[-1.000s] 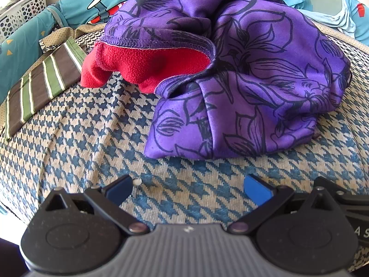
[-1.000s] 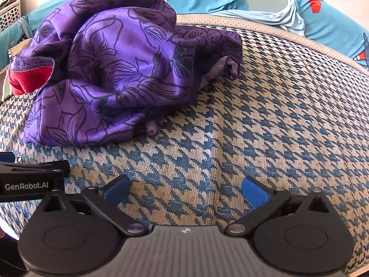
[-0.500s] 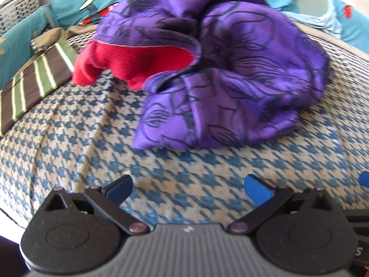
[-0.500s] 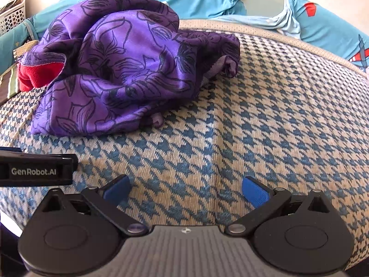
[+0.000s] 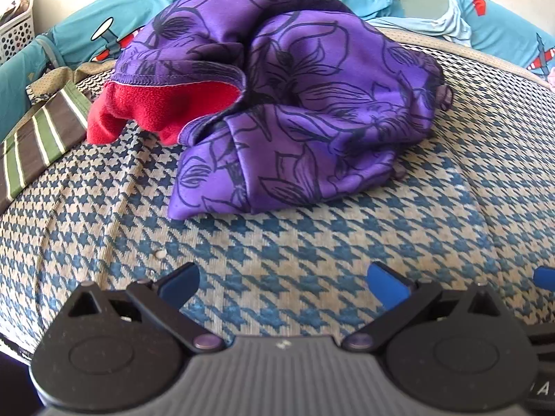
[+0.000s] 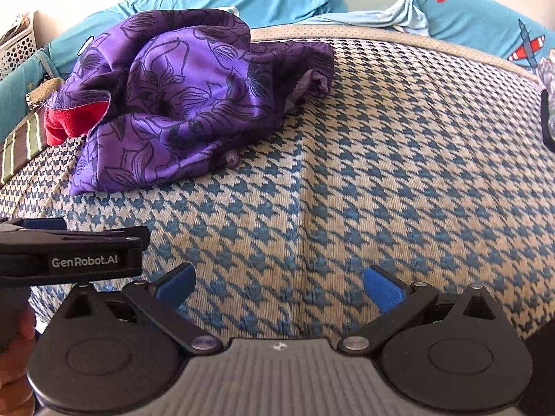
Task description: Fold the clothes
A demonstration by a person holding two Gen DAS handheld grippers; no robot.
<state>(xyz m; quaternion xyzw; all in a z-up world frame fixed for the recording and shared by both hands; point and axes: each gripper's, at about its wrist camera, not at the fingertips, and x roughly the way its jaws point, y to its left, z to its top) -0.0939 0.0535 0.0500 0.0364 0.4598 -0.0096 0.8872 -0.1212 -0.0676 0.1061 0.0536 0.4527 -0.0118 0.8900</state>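
— Going left to right, what's been done so far?

— Nothing folded yet, I'd say. At the far left a striped cloth point(image 5: 38, 138) lies flat at the edge of the houndstooth bed cover point(image 5: 312, 235). Next to it the purple floral garment point(image 5: 312, 104) sits in a crumpled heap, its red fleece lining point(image 5: 156, 107) turned out on the left side. To the right of the heap the cover is bare.

— And the tongs?

— The left tongs point(image 5: 282, 282) are spread wide and hold nothing, low over the cover, short of the garment's near edge. The right tongs point(image 6: 279, 286) are equally wide apart and empty, further right, with the heap up and to their left.

— So what's left?

— Everything, as I judge it: take hold of an edge, spread the garment flat, then make the folds.
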